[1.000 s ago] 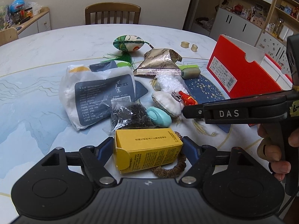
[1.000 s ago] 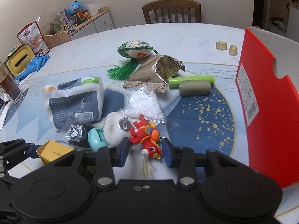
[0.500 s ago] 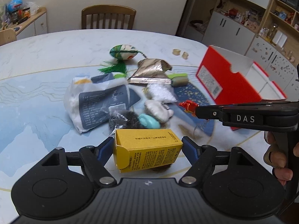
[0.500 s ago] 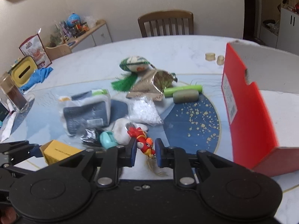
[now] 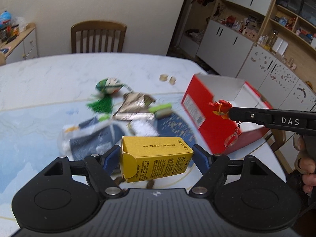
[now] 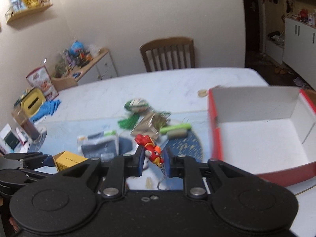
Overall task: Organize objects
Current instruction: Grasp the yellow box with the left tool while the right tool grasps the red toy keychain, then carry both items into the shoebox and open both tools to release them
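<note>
Dining room, pale marble-look table (image 5: 39, 83) with a blue mat, chair (image 5: 98, 36) at the far side, cabinets at right.

Left wrist view: left gripper (image 5: 156, 154) has its jaws set wide, clamped on a yellow box (image 5: 156, 163). Box sits crosswise between the blue pads, one pad on each end, lifted off the table. Right gripper (image 5: 227, 112) comes in from the right, a hand (image 5: 305, 164) on its handle, nearly shut on a red toy (image 5: 221, 106). Toy pokes out past the tips, its chain and clear tag dangling below. Behind it, a red carton (image 5: 199, 106). Clutter on the mat is blurred: green tassel ornament (image 5: 108, 85), foil bag (image 5: 136, 104), blue-white pouch (image 5: 94, 136).

Right wrist view: right gripper (image 6: 153, 158) is nearly closed, red toy (image 6: 151, 151) pinched between both pads, head sticking up and forward, held above the table. Red carton (image 6: 215, 138) at right, open top, white inside. Left gripper (image 6: 47, 161) at lower left, holding the yellow box (image 6: 68, 161).
</note>
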`<state>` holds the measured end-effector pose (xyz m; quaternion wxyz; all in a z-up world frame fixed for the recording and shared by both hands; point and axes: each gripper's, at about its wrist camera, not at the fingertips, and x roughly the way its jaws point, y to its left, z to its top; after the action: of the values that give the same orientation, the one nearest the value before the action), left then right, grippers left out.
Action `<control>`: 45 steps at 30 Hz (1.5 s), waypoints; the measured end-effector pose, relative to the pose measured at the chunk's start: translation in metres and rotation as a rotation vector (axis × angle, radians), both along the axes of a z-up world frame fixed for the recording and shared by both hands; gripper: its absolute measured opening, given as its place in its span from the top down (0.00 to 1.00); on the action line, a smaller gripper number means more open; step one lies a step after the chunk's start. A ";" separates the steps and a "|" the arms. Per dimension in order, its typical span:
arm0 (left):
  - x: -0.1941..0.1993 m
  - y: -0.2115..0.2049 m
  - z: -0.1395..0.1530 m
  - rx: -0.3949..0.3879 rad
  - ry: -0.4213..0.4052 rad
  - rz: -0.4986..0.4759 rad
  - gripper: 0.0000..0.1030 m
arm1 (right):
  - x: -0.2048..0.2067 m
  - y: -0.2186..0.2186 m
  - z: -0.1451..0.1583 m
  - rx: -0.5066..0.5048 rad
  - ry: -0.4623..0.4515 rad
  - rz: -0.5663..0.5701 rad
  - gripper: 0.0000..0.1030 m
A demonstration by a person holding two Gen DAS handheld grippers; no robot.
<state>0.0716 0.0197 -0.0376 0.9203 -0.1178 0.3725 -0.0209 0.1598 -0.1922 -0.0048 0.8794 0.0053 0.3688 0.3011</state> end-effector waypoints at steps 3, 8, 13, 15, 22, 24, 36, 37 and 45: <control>0.009 -0.009 0.012 0.004 -0.012 -0.013 0.24 | 0.006 -0.016 0.013 0.007 -0.024 -0.021 0.81; 0.030 -0.030 0.029 0.025 -0.034 -0.042 0.24 | 0.020 -0.043 0.028 -0.001 -0.065 -0.049 0.81; 0.061 -0.055 0.034 0.010 -0.019 -0.059 0.24 | 0.039 -0.072 0.033 -0.013 -0.086 -0.080 0.81; 0.075 -0.067 0.033 0.008 -0.009 -0.065 0.24 | 0.047 -0.084 0.032 -0.019 -0.088 -0.089 0.81; 0.124 -0.112 0.023 -0.001 0.018 -0.082 0.24 | 0.077 -0.121 0.018 -0.056 -0.082 -0.111 0.81; 0.138 -0.127 0.020 -0.001 0.026 -0.086 0.24 | 0.086 -0.130 0.012 -0.071 -0.079 -0.116 0.81; 0.226 -0.200 -0.023 0.022 0.147 -0.115 0.24 | 0.132 -0.166 -0.035 -0.179 -0.045 -0.093 0.81; 0.233 -0.205 -0.028 0.023 0.162 -0.117 0.24 | 0.135 -0.167 -0.040 -0.193 -0.041 -0.089 0.81; 0.270 -0.224 -0.069 0.046 0.296 -0.112 0.24 | 0.145 -0.167 -0.072 -0.282 0.003 -0.013 0.81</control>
<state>0.3418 -0.2046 -0.1062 0.8553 -0.0775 0.5103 -0.0460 0.3051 -0.3590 -0.0770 0.8729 -0.1152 0.4087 0.2405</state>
